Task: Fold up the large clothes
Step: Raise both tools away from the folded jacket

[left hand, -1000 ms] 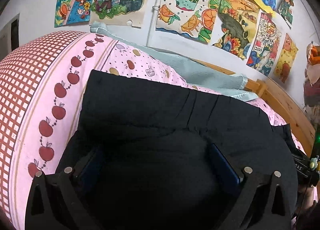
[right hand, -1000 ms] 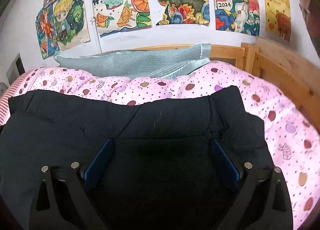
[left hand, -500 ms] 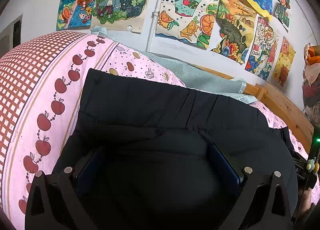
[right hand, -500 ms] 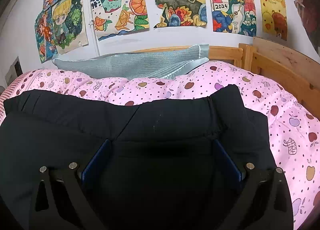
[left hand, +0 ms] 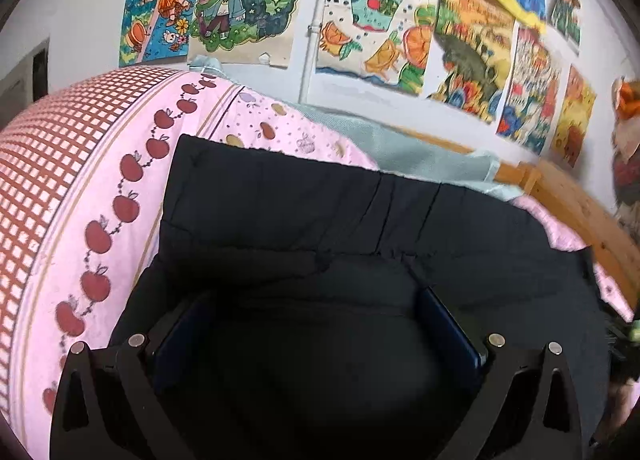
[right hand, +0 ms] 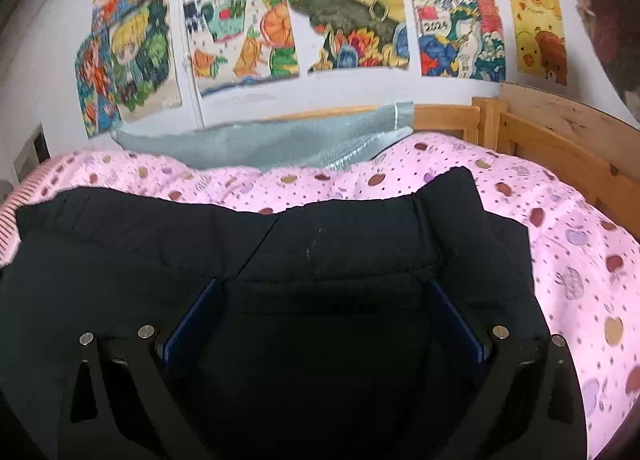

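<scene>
A large black padded garment lies spread on the pink bed cover, with a folded layer across its far part. My left gripper hovers low over the garment's near left part, its blue pads wide apart and dark cloth showing between them. In the right wrist view the same garment fills the lower frame, its far right corner standing up. My right gripper is open over the garment's right part, and the cloth below is not pinched.
A grey-green folded blanket lies along the far edge of the bed by the wall. A wooden bed frame rises at the right. Colourful drawings cover the wall. The cover's red checked border curves away at the left.
Both views have shifted a little and the right one is now blurred by motion. The garment lies as before and both grippers stay open.
</scene>
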Tool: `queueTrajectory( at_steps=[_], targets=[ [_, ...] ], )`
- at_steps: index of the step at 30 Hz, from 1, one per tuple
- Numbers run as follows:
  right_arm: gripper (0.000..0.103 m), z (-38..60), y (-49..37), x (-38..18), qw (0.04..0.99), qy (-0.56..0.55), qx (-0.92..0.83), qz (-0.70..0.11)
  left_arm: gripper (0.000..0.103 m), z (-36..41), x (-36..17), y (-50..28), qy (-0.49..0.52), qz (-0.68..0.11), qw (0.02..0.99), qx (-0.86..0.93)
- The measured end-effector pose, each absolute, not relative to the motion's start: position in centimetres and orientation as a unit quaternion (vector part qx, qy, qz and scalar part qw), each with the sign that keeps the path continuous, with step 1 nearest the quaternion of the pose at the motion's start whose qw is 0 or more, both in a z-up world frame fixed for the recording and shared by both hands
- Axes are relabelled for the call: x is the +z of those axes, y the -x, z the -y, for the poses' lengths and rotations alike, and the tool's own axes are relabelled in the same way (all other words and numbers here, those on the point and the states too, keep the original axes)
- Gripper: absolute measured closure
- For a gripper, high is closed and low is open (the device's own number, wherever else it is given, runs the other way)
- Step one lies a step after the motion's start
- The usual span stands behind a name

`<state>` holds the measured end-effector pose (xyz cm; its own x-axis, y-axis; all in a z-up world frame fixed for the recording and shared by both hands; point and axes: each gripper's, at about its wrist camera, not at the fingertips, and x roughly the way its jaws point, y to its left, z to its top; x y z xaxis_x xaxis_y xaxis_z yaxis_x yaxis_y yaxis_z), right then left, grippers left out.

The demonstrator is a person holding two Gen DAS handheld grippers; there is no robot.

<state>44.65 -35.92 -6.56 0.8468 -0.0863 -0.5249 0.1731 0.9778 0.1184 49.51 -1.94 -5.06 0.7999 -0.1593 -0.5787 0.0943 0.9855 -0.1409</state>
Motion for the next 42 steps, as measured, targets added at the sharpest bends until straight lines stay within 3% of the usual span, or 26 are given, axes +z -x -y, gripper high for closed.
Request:
queueTrajectory(
  at_steps=[7,15,24,34,42],
  targets=[
    [0.003,35.8,-42.1,-4.2,0.949,-0.075,-0.080,-0.295,0.000,1.3,-3.4,-48.4,0.023,-0.353,0.934,-0.058],
    [0.002,35.8,-34.7,-1.7,0.956,-0.080,-0.053,-0.278,0.000,-1.1,-0.9,-41.9,-0.027,-0.319,0.946,-0.044],
    [0.002,37.1,-26.8,0.8,0.950,-0.041,-0.049,-0.305,0.000,-4.6,0.0,-36.5,-0.035,-0.371,0.927,-0.038],
    [0.002,37.4,-24.9,0.1,0.925,-0.060,-0.023,-0.374,0.000,-6.1,-1.3,-33.5,-0.027,-0.428,0.903,-0.028],
    [0.002,38.3,-23.8,1.7,0.923,-0.075,-0.034,-0.377,0.000,-6.8,0.4,-32.5,-0.050,-0.409,0.911,-0.021]
  ],
)
